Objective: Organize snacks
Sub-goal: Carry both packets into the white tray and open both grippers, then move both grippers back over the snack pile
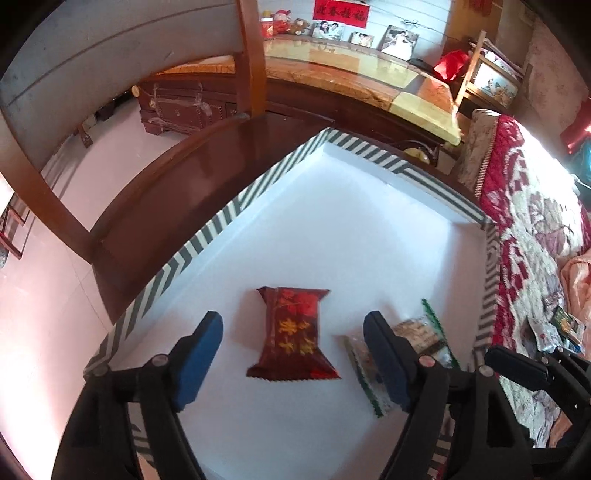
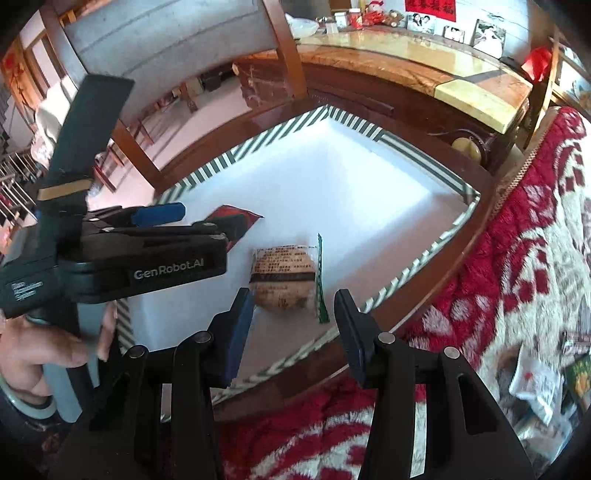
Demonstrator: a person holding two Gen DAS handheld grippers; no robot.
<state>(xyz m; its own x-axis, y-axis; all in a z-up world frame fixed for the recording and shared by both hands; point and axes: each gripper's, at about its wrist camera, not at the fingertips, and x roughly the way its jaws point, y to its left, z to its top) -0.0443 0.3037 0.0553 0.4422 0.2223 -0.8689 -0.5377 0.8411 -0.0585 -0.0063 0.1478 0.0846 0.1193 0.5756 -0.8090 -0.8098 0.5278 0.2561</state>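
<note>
Both grippers stand with their jaws spread and nothing between them. Seen from its own camera, the left gripper (image 1: 293, 354) hangs over a white tray (image 1: 332, 206) with a grey-and-white striped rim, and a dark red snack packet (image 1: 293, 332) lies flat on the tray floor between its blue-padded fingers (image 1: 201, 350), touched by neither. The packet carries yellow characters, too blurred to read.

From the right wrist, the right gripper (image 2: 295, 328) is held over the tray's near edge, just short of a second snack: a clear-wrapped brown cake (image 2: 284, 275) with a green serrated seam. Brown print covers its wrapper, too small to make out. This view also shows the left gripper's body, which bears the white lettering "GenRobot.AI" (image 2: 168, 272), and the bare hand (image 2: 40, 354) gripping its handle. Only a corner of the red packet shows here; the rest is hidden behind that gripper.

Two snacks lie in the tray, near each other and apart. More wrapped packets (image 2: 546, 384) lie loose on the red-and-cream floral blanket (image 2: 517, 258) to the right; their number cannot be told. A red banner (image 1: 340, 10) on the far wall carries characters that are not legible, above three framed photographs (image 1: 400, 41) on a sideboard.
</note>
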